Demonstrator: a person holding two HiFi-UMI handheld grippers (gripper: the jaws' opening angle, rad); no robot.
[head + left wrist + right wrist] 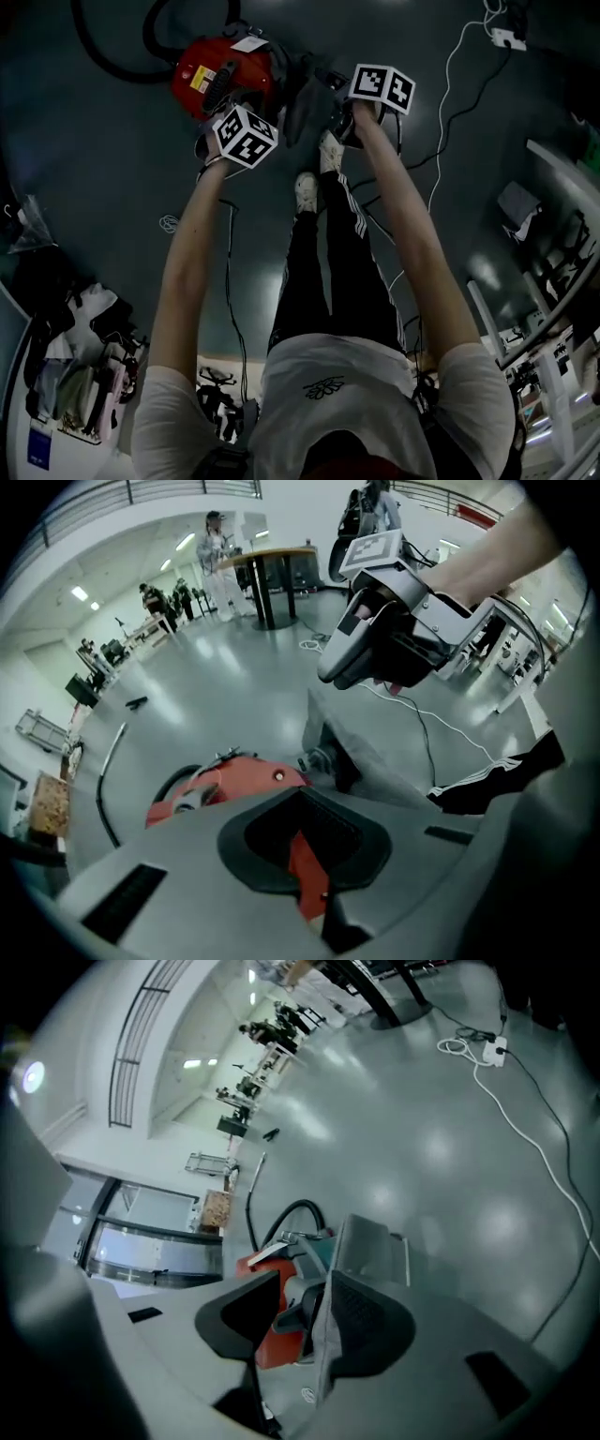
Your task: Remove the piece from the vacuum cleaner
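Note:
A red vacuum cleaner [220,70] lies on the dark floor in front of the person's feet. A grey piece [298,98] stands up at its right end. My left gripper [305,855] hangs over the red body [225,785], which shows as a red strip through the narrow gap between its jaws; nothing is held. My right gripper [300,1326] is open just above the grey piece [370,1246], whose edge shows in the gap between its pads without being pressed. The left gripper view shows the right gripper [333,672] above the grey piece [361,761].
A black hose [103,56] loops off behind the vacuum. A white cable runs to a power strip [506,37] at the far right. The person's shoes [307,192] stand just behind the vacuum. Bags and clutter [66,375] lie at lower left. Distant tables [272,574] and people stand across the hall.

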